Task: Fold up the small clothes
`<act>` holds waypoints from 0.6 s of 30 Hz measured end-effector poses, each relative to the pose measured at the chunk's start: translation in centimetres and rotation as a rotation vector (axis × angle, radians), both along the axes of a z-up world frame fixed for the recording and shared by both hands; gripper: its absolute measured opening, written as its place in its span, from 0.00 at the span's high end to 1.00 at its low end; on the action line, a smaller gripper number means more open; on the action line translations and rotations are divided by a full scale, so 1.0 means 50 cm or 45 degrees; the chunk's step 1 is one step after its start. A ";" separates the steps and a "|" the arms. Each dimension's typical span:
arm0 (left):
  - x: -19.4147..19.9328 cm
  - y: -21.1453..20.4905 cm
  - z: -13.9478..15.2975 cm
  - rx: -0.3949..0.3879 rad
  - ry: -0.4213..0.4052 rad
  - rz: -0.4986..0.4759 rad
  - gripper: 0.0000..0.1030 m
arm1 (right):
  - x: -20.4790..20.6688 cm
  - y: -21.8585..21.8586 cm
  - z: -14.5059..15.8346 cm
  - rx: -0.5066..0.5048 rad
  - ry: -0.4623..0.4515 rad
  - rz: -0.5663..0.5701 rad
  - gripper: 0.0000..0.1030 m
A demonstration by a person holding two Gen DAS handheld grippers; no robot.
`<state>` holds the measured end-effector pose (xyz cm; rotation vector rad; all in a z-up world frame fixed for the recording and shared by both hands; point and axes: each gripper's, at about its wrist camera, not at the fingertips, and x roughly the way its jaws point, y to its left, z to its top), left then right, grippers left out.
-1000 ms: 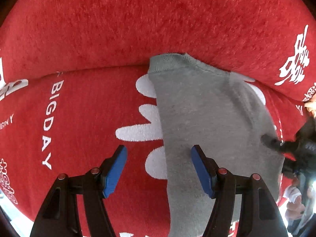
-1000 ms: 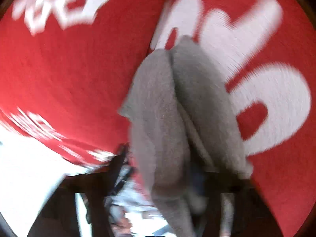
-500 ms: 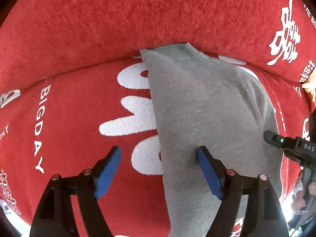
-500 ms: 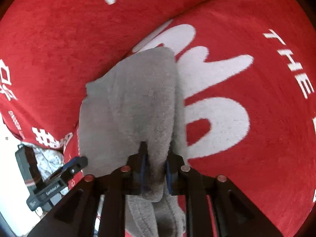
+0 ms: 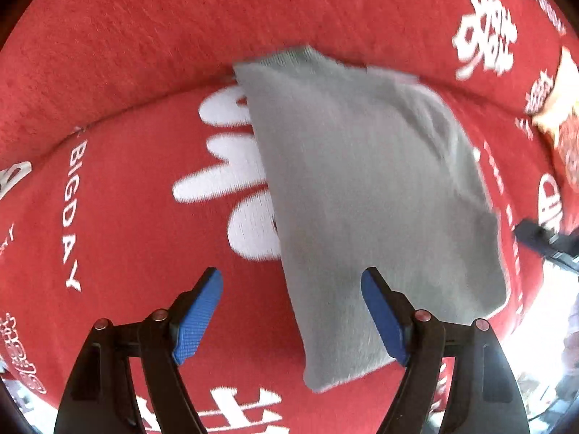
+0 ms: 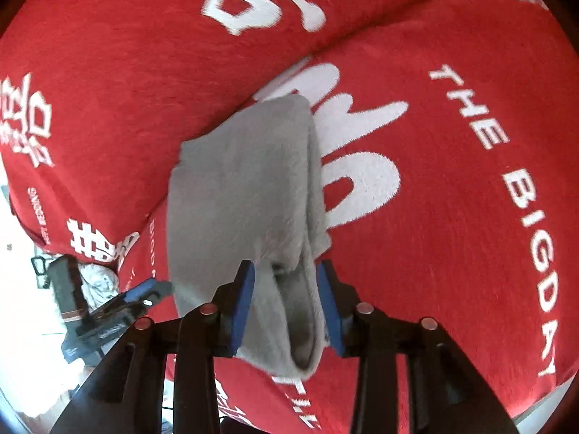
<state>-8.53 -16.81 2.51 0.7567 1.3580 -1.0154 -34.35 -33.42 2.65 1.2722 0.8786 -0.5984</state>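
A small grey garment (image 5: 362,195) lies folded lengthwise on a red cushion with white lettering (image 5: 126,188). My left gripper (image 5: 291,311) is open and empty, above the garment's near left edge, its right pad over the cloth. In the right wrist view the garment (image 6: 246,188) runs away from me, and its near end sits between the pads of my right gripper (image 6: 286,300). The jaws there stand partly apart around the bunched cloth. The right gripper's tip (image 5: 535,238) shows at the right edge of the left wrist view.
A raised red backrest (image 5: 217,18) rises behind the garment. The cushion's edge (image 6: 90,238) drops off at the left in the right wrist view, where the left gripper (image 6: 119,307) and a pale floor show.
My right gripper's pads have spread from tightly pinching the cloth to partly open around it. The garment has settled flatter. My left gripper has drawn back a little, still open.
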 end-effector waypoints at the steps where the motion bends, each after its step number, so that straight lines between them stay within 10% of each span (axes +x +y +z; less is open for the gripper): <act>1: -0.010 0.008 -0.010 0.019 -0.005 -0.007 0.22 | 0.004 0.008 0.007 -0.010 0.007 0.017 0.76; 10: -0.025 0.061 -0.074 0.079 0.037 0.045 0.16 | 0.037 0.075 -0.030 -0.013 0.164 0.249 0.78; 18: -0.028 0.069 -0.082 0.066 0.051 0.018 0.16 | 0.002 0.089 -0.113 0.083 0.260 0.147 0.78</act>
